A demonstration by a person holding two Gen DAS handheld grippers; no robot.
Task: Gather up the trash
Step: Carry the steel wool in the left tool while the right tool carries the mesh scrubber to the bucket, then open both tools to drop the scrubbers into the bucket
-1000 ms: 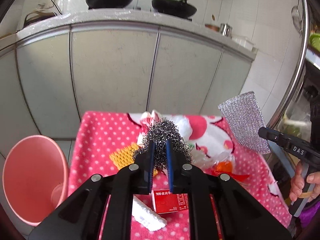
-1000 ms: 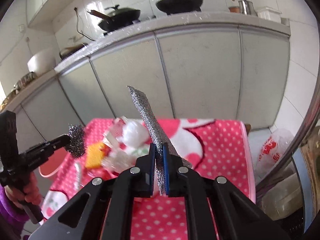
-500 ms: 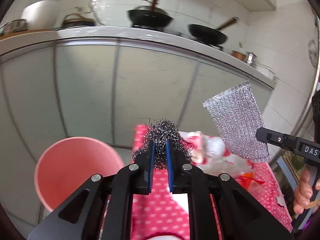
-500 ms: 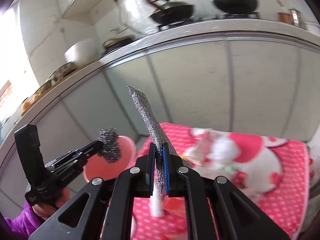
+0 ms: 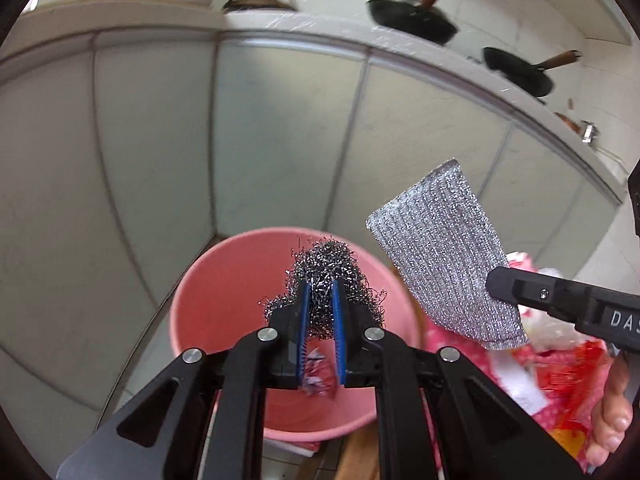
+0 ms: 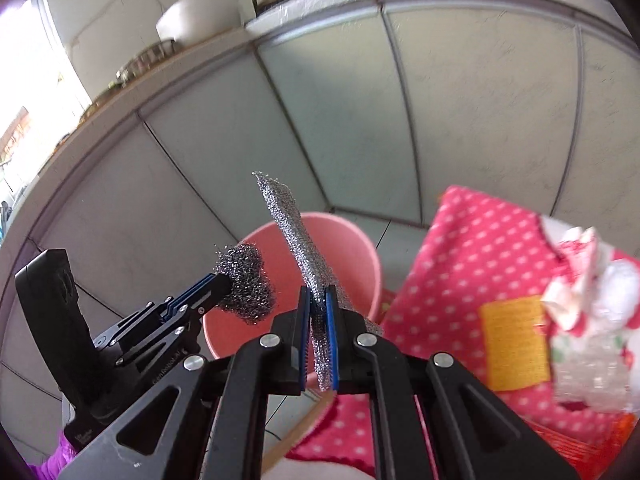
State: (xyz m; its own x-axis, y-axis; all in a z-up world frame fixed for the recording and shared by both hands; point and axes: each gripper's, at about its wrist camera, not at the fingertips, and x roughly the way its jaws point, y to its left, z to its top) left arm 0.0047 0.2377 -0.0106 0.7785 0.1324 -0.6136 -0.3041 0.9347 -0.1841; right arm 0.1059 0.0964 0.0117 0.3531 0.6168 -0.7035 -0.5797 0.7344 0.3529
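My left gripper (image 5: 319, 292) is shut on a dark steel wool ball (image 5: 326, 264) and holds it over the open pink bin (image 5: 224, 300), which has scraps of trash at its bottom. In the right wrist view the ball (image 6: 244, 276) hangs at the bin's (image 6: 352, 248) left rim. My right gripper (image 6: 319, 300) is shut on a flat silver scouring pad (image 6: 298, 236), held upright just right of the bin; the pad also shows in the left wrist view (image 5: 440, 252).
A table with a pink polka-dot cloth (image 6: 460, 248) stands right of the bin, with a yellow sponge (image 6: 514, 340), crumpled wrappers (image 6: 588, 280) and red packaging (image 5: 568, 384). Grey cabinet doors (image 5: 280, 140) stand behind the bin, pans (image 5: 412, 20) on the counter above.
Both grippers have swung left from over the table to the pink bin, each still holding its item. The steel wool ball is now over the bin's opening.
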